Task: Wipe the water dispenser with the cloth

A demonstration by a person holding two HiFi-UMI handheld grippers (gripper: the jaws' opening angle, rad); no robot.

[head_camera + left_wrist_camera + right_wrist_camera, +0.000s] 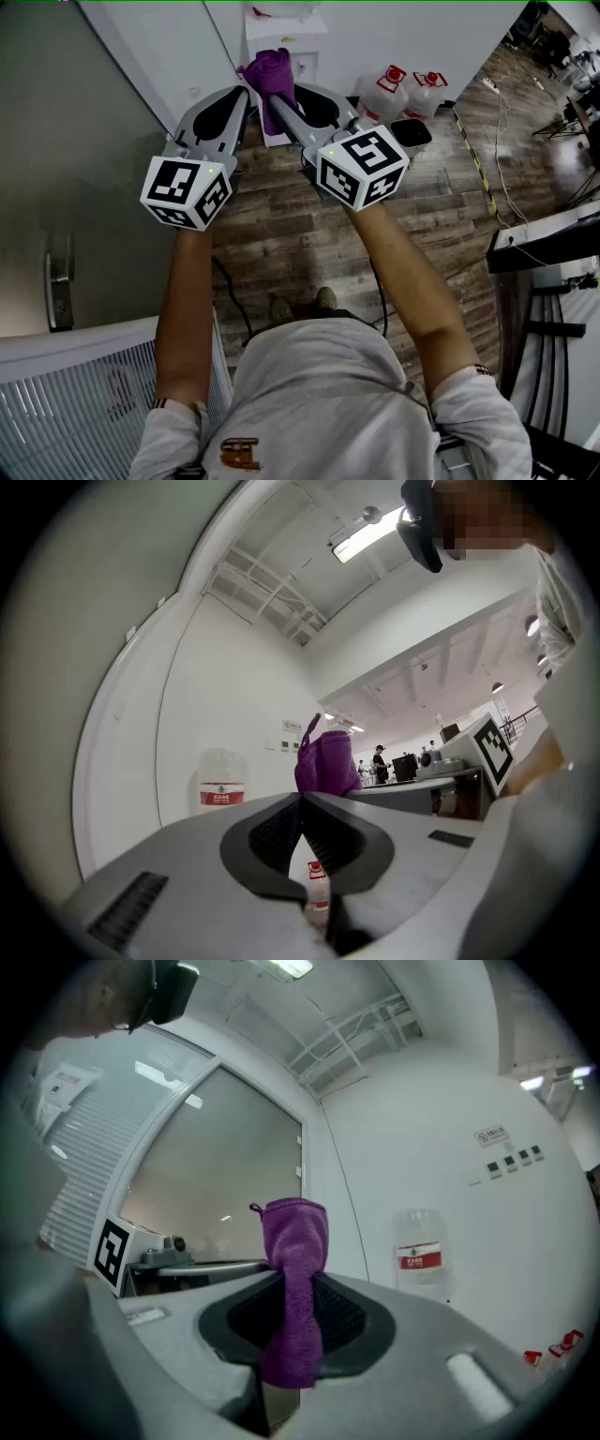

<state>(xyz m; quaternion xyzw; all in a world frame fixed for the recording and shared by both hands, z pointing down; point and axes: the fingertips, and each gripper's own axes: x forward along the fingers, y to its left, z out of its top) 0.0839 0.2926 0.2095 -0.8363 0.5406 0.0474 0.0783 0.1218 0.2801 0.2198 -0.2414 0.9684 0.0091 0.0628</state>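
Forearms (184,309) parallel and outstretched, purple cloth (297,1237) upright in right gripper (300,1281).

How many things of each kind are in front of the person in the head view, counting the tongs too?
Grey hand-held tongs: 2, the left tongs and the right tongs
Purple fabric cloth: 1
White box-shaped water dispenser: 1
Clear plastic jugs with red caps: 2
Black square bin: 1
Total: 7

No legible print, even on bottle label (221,797).
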